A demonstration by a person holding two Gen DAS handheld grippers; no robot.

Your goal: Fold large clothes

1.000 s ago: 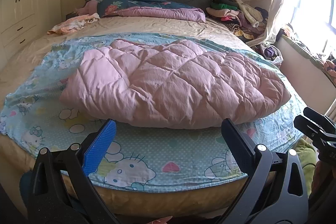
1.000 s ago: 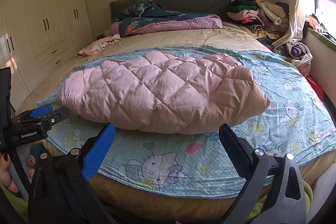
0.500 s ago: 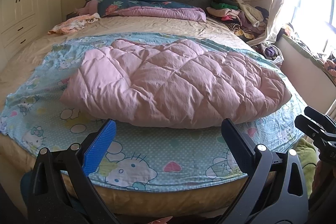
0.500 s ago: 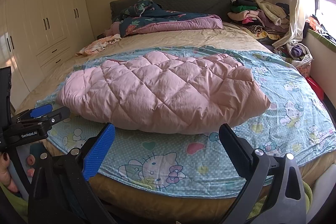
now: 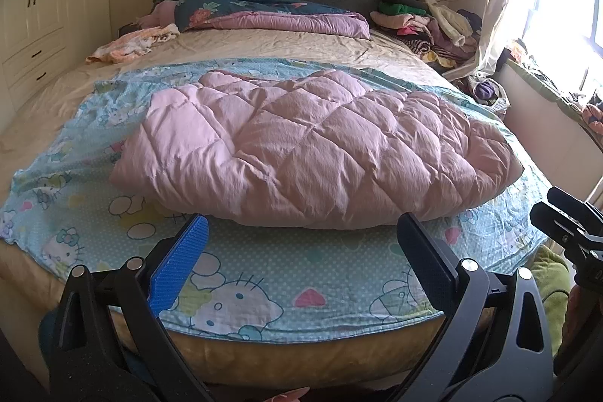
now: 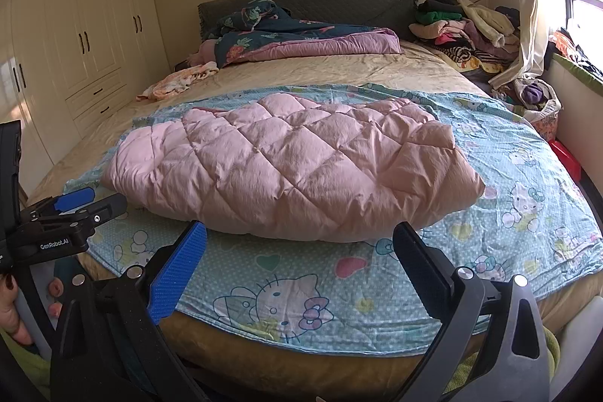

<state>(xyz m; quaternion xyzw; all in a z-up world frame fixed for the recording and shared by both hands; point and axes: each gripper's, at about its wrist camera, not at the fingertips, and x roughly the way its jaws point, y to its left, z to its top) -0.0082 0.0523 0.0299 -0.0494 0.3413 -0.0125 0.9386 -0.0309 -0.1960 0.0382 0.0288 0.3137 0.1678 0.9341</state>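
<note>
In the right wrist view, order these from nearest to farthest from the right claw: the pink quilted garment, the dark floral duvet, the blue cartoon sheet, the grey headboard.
1. Blue cartoon sheet: directly under the open right claw, at the bed's foot.
2. Pink quilted garment: lying on the sheet, mid-bed.
3. Dark floral duvet: bunched at the head, left of centre.
4. Grey headboard: against the back wall.

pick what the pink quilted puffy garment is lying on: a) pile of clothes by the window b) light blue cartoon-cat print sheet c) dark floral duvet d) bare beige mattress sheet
b: the pink quilted puffy garment rests on the light blue cartoon-cat print sheet, whose print shows all around its edges in both wrist views.
</note>
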